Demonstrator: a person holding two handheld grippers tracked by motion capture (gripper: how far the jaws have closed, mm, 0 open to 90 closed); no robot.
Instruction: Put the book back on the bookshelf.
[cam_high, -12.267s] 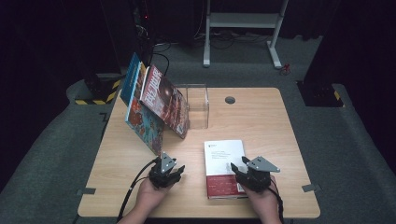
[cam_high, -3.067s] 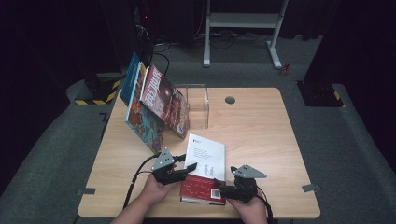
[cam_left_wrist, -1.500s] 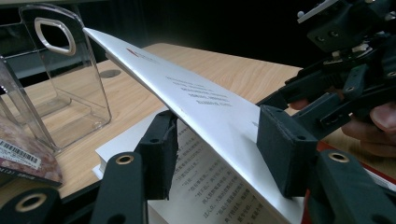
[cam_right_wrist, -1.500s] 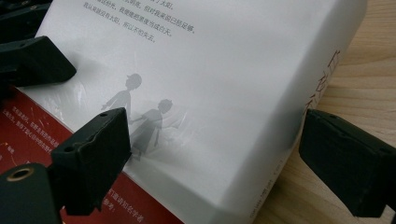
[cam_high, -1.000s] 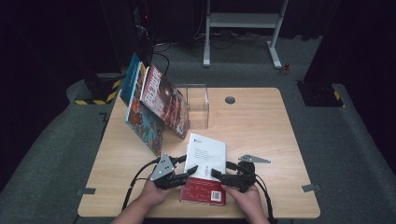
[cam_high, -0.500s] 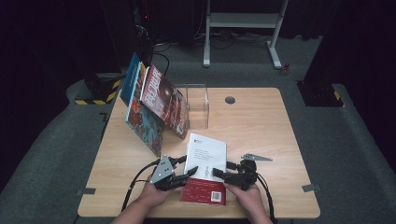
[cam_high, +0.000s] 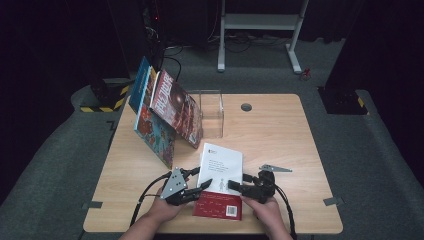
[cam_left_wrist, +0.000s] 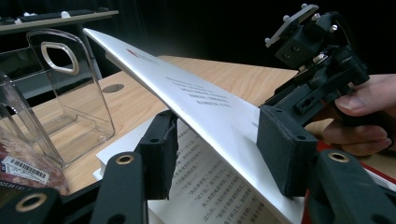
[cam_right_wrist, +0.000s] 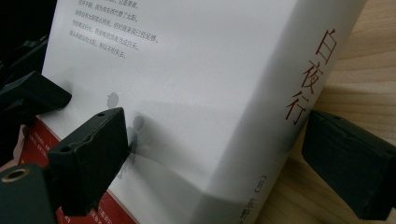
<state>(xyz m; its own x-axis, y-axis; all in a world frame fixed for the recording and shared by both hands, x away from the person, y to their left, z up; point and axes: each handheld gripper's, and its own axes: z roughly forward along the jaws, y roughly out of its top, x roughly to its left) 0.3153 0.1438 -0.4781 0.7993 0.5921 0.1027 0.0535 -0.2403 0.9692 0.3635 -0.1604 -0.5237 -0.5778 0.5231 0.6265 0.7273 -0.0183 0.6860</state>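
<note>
— Now that the book's (cam_high: 220, 172) cover has come up off its pages, what has hold of it?

— The left gripper (cam_left_wrist: 212, 151): its jaws sit on either side of the raised cover, one pad above, one beneath, seemingly pinching it.

— And the right gripper (cam_right_wrist: 212, 161)?

— Spread wide across the spine, touching little; it has swung in since a few seconds back. Beyond both, an acrylic stand (cam_high: 212, 111) waits on the surface (cam_high: 280, 135). Opening looks underway.

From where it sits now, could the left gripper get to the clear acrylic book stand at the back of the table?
Probably not directly. The left gripper has its jaws around the lifted cover of the white paperback book, so it is busy. Beyond that, bare wooden table lies between the book and the clear acrylic book stand.
</note>
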